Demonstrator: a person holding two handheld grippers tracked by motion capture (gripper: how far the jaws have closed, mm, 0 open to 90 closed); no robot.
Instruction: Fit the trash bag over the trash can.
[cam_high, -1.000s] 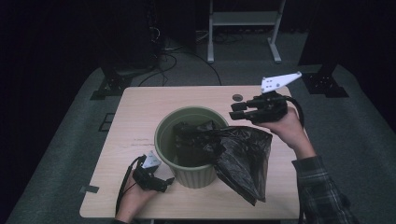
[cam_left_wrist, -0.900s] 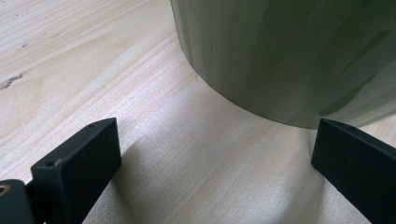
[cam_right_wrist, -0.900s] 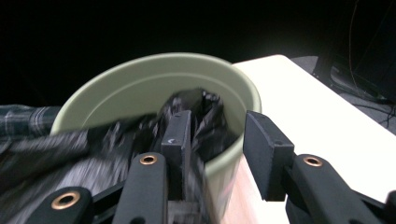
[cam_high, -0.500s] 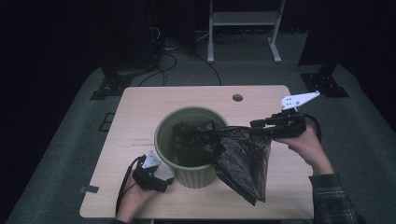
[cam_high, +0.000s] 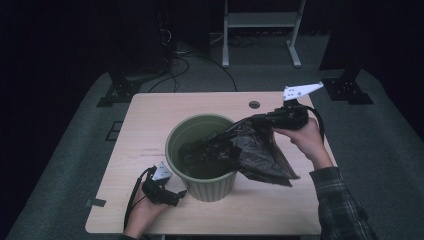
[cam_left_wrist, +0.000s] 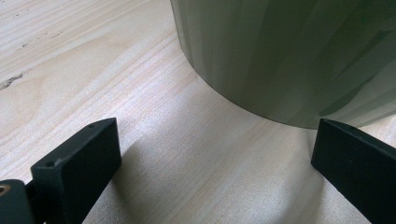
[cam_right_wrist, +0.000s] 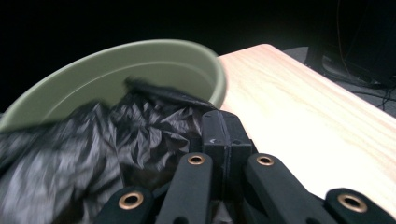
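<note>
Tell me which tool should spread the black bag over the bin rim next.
Right, probably: the right tool is shut on the black bag above the green bin. The left tool rests open on the table beside the bin's base.

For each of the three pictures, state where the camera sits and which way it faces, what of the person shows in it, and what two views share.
High view: above the person's side, looking forward and down on the table; both forearms, left gripper, right gripper.
Left gripper view: low over the tabletop, facing the green bin's wall between open jaws.
Right gripper view: along shut jaws pinching the black bag, towards the bin's rim.
Shared: all three show the bin.
</note>
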